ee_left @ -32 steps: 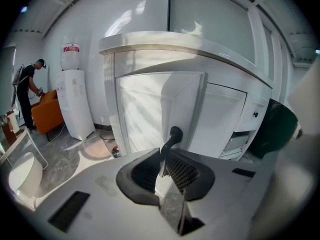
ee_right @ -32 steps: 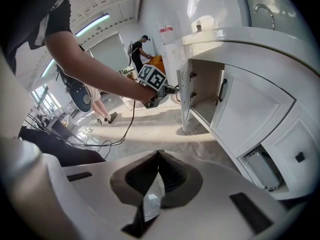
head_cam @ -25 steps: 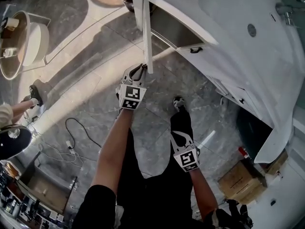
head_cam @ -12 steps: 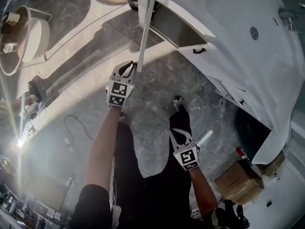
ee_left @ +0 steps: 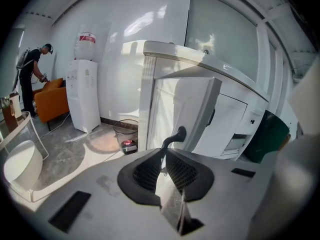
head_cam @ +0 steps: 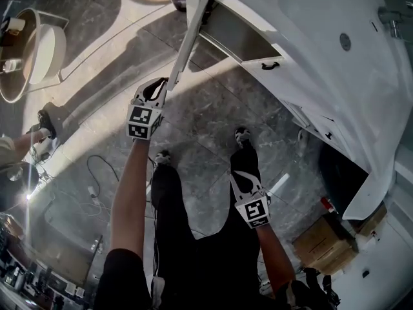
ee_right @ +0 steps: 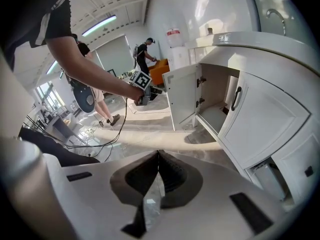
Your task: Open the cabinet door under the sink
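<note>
Under the white sink (head_cam: pixel 322 18), the tall white cabinet door (head_cam: pixel 187 41) already stands wide open. We can see the bare grey space inside the cabinet (head_cam: pixel 235 37). Our left tongs (head_cam: pixel 157 86) pinch the thin black curved handle (ee_left: pixel 175 134) near the door's free edge, and they are squeezing tighter on it right now. The handle sits right between the two dark pads. Our right tongs (head_cam: pixel 241 178) hang low by our leg, well apart from the door. They are pressed together with nothing in them.

We think most of the job is done, because the door sticks far out from the cabinet front, over the grey stone floor (head_cam: pixel 213 108). What is left looks small. We may swing the door a bit wider, then let go of the handle and take the left tongs away. The next white door (ee_right: pixel 270 114) beside it is shut, and we cannot tell if the job wants that one open too.
</note>
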Demonstrator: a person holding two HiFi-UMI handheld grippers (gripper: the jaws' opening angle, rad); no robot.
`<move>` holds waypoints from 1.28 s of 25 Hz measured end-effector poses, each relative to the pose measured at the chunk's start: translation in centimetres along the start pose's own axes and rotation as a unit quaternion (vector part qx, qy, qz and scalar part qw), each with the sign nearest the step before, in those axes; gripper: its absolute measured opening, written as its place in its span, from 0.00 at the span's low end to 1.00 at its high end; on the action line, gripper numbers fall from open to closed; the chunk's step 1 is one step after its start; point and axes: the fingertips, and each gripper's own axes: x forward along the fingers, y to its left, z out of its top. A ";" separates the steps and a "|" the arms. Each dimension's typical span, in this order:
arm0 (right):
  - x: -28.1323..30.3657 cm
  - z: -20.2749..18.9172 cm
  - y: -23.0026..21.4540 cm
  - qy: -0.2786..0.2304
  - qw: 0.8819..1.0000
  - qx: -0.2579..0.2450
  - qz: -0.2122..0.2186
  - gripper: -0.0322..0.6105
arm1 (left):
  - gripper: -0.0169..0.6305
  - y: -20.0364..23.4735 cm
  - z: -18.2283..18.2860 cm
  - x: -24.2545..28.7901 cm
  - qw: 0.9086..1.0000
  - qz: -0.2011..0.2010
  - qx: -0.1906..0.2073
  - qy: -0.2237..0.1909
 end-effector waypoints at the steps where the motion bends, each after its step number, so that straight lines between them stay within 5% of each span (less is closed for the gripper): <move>1: 0.1 0.1 0.3 -0.002 1.000 -0.001 0.003 0.14 | 0.08 0.7 -0.4 -0.4 1.000 0.002 -0.008 -0.001; 12: 0.7 -0.8 1.0 0.006 1.000 0.000 0.003 0.14 | 0.05 3.7 -2.1 -1.0 0.999 0.021 -0.031 0.000; 20: 0.2 0.8 -0.3 -0.010 1.000 -0.001 -0.009 0.14 | 0.05 0.6 -2.8 -3.3 0.999 0.014 -0.041 -0.004; 26: -1.5 4.4 -1.8 -0.036 0.999 -0.010 -0.023 0.14 | 0.05 -2.7 -0.2 -7.1 0.999 0.006 -0.046 -0.020; 32: -4.1 7.4 -2.6 -0.063 0.997 -0.016 -0.044 0.14 | 0.05 -10.4 3.9 -12.0 0.994 -0.064 -0.072 -0.042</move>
